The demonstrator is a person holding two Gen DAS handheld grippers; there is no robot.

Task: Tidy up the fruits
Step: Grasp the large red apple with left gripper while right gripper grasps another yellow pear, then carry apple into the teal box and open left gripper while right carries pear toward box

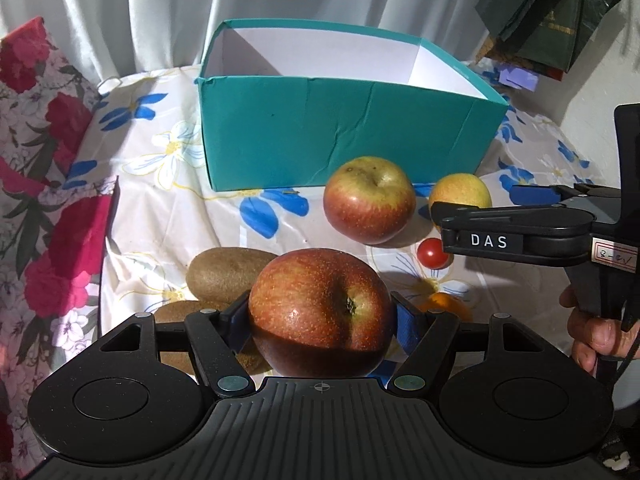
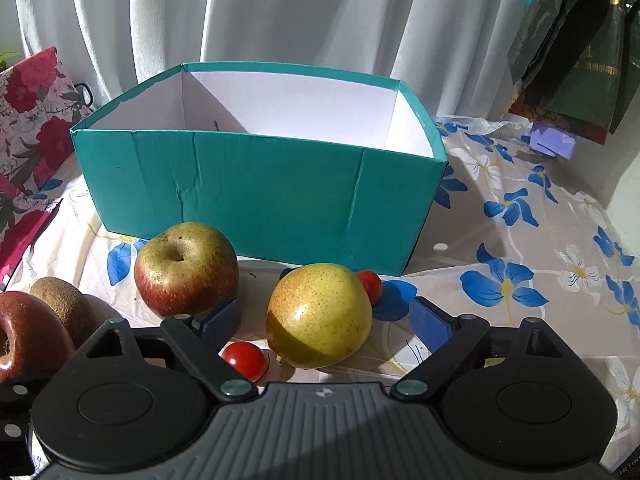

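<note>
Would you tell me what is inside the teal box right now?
The teal box shows only bare white inner walls with a small dark mark; no fruit is visible. Its floor is hidden behind the front wall, so low-lying contents cannot be excluded.

— Where am I working here?

— In a home, I'd say. My table wears a glossy floral tablecloth with blue and white flowers, and white curtains hang in folds right behind it.

— Anything else domestic?

— A rose-patterned gift bag stands at the left edge, and dark green shopping bags hang at the upper right. Their gold lettering is too blurred for me to read, so they are possibly shop carriers.
</note>
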